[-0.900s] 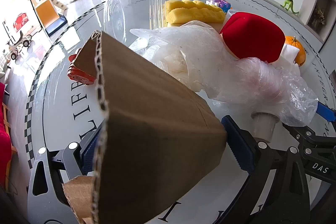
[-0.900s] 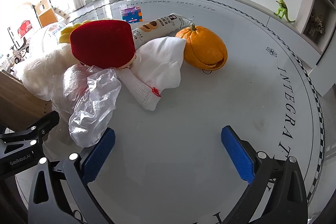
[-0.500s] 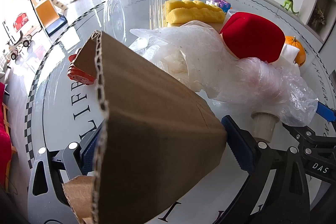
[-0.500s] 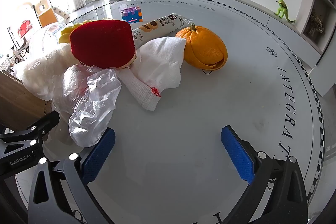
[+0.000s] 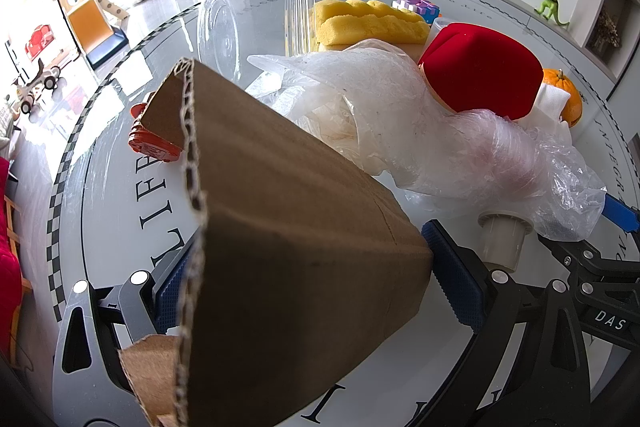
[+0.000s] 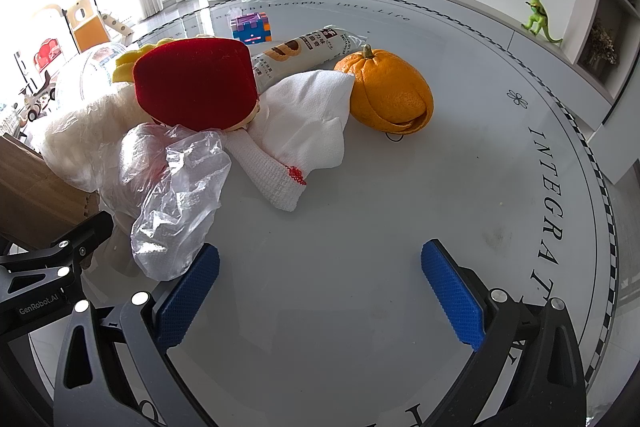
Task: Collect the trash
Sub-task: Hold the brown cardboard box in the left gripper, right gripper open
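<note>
A brown corrugated cardboard piece (image 5: 280, 227) fills the left wrist view and lies between the wide-apart jaws of my left gripper (image 5: 304, 247), which is open. Behind it, crumpled clear plastic bags (image 5: 400, 131) are heaped with a red velvet box (image 5: 480, 71) on top. My right gripper (image 6: 320, 251) is open over bare glass table (image 6: 400, 207), its left pad (image 6: 188, 291) just beside the plastic bag (image 6: 176, 203). Beyond lie a white knitted cloth (image 6: 308, 131), an orange peel (image 6: 388, 95) and a biscuit wrapper (image 6: 304, 51).
A yellow sponge (image 5: 368, 19), a clear plastic tub (image 5: 248, 23), a purple puzzle cube (image 6: 250, 27), a red toy (image 5: 152, 147) and a beige cap (image 5: 502, 243) also sit on the round table. A green dinosaur (image 6: 538, 11) stands on the ledge behind.
</note>
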